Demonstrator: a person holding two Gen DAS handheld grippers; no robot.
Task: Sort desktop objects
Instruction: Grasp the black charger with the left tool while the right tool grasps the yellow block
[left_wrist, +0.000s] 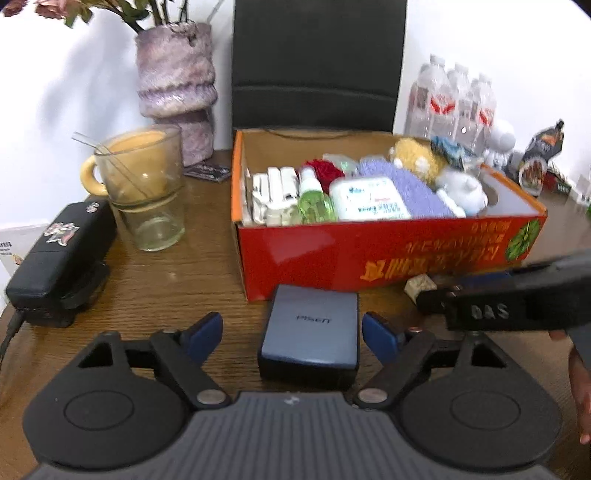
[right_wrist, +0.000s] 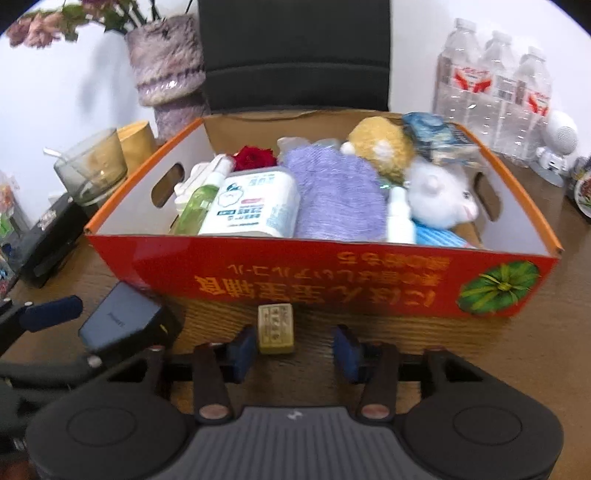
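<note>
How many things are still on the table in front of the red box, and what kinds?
Dark blue rectangular power bank: 1
Small beige printed eraser block: 1
Total: 2, both lying on the wooden table outside the red cardboard box.

White wall (left_wrist: 74, 74) behind, dark wood-grain bench (left_wrist: 192, 280), black chair back (left_wrist: 317, 62) at the far edge, soft shadows on the wall
</note>
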